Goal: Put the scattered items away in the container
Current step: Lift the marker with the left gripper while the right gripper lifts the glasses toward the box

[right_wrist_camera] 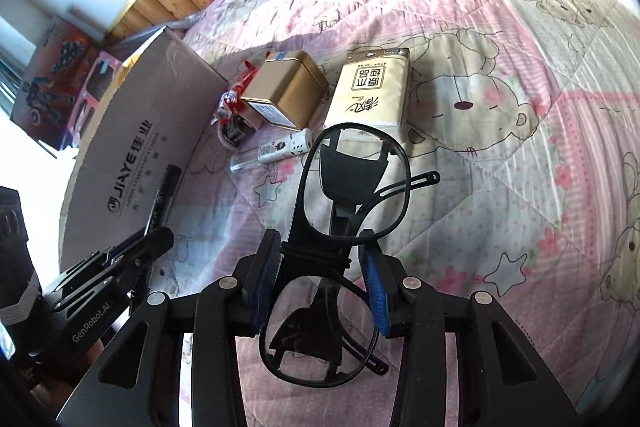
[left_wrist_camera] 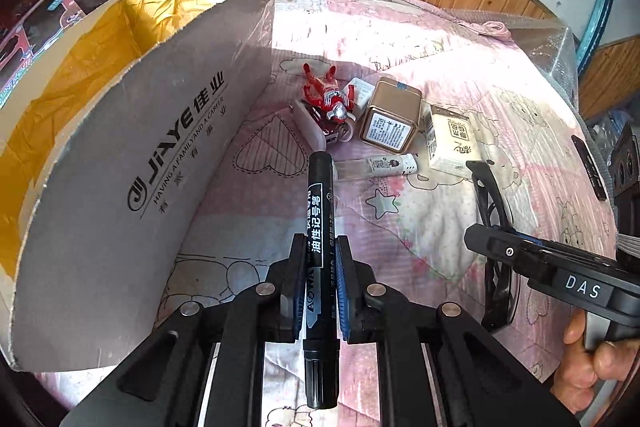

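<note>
Pink quilted bedding (right_wrist_camera: 500,39) with bear prints lies below both grippers. Left gripper (left_wrist_camera: 323,255) clamps a black cylindrical marker (left_wrist_camera: 318,227) beside the grey cardboard box (left_wrist_camera: 132,163). Right gripper (right_wrist_camera: 320,259) pinches black plastic glasses (right_wrist_camera: 352,183); beyond lie a gold tin (right_wrist_camera: 286,89), tissue pack (right_wrist_camera: 370,87) and red toy (left_wrist_camera: 330,97).

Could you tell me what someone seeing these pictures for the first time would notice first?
Most likely the two loaded claws: the left claw is shut on a black marker, the right claw on black glasses, both above a pink quilt. Next, the big cardboard box on the left, and beside it a cluster: a red toy, a gold tin and a tissue pack.
</note>
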{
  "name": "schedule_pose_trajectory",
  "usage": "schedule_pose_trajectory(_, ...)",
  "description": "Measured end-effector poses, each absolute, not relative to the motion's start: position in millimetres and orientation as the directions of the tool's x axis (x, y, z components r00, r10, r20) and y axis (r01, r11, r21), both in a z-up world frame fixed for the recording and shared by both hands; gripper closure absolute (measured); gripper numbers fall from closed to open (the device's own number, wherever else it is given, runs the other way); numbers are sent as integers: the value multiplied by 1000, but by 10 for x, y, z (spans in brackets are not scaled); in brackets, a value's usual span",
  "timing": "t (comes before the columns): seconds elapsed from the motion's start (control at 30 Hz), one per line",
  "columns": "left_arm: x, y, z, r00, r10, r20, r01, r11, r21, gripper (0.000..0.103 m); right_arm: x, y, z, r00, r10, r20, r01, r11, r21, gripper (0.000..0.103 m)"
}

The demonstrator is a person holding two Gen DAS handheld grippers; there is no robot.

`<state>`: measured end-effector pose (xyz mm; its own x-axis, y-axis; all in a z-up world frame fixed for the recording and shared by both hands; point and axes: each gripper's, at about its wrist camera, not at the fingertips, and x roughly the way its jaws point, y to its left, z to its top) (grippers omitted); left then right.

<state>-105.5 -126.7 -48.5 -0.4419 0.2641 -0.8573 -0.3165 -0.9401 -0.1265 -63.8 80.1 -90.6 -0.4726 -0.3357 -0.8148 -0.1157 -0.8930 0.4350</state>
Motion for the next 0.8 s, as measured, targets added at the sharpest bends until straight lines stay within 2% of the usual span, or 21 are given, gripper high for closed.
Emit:
schedule_pose_trajectory(0.3, -692, -1375, -75, -493, 229, -839, -323, -944, -68, 89, -378, 698, -675, -512, -373, -774, -77, -877, 473, 61)
schedule_pose_trajectory(0.8, -431, -1547, 230, -534, 261, -804, -317, -943, -95, 89, -225, 318, -432, -522, -343, -781, -26, -909, 417, 61)
